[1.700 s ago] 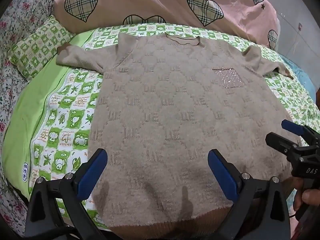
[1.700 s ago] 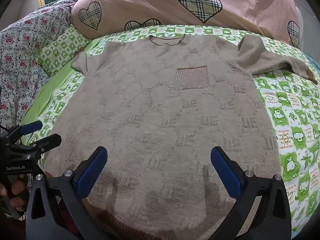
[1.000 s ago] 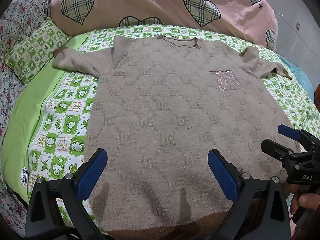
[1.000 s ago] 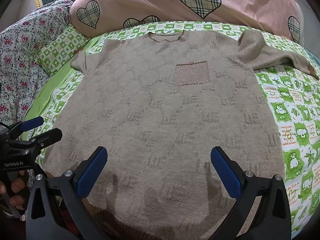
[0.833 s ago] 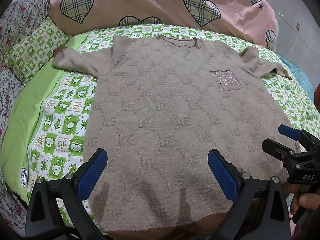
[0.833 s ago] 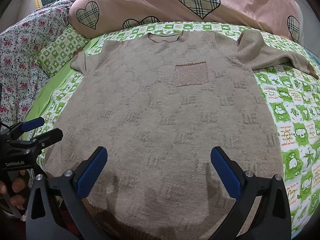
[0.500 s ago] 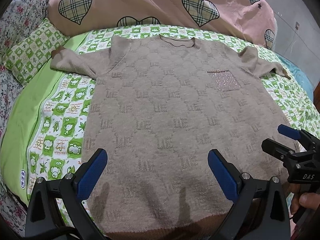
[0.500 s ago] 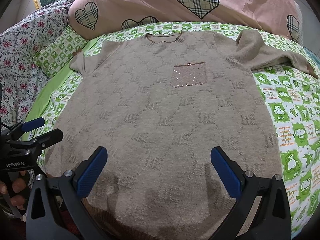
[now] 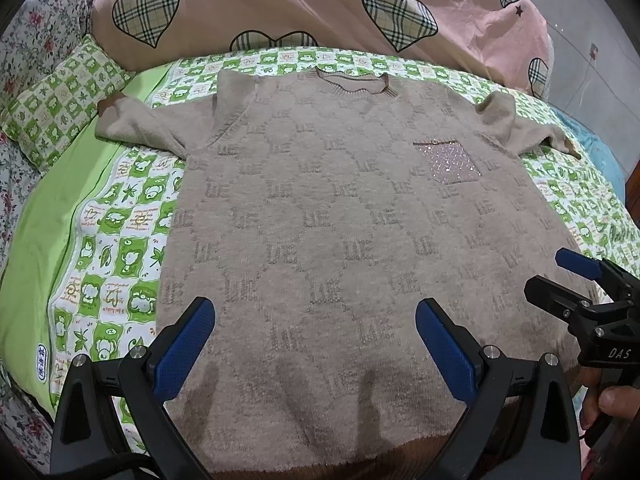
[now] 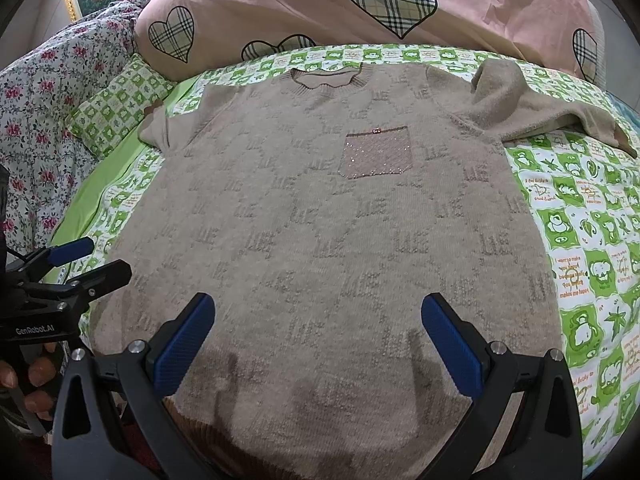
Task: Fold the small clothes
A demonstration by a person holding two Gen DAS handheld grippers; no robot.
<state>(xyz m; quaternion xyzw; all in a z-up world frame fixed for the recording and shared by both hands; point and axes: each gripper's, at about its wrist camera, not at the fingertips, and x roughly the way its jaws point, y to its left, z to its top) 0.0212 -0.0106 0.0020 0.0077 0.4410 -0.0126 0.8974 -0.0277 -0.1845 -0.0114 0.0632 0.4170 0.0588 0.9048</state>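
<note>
Left wrist view: the left tool hovers with its blue pads spread wide over the hem of a beige knit sweater, gripping nothing. The right tool, likewise spread and empty, hangs over the same hem beside it. The sweater lies flat, front up, sleeves out, on a green checked bedsheet, with a pink heart-print quilt beyond its collar.
</note>
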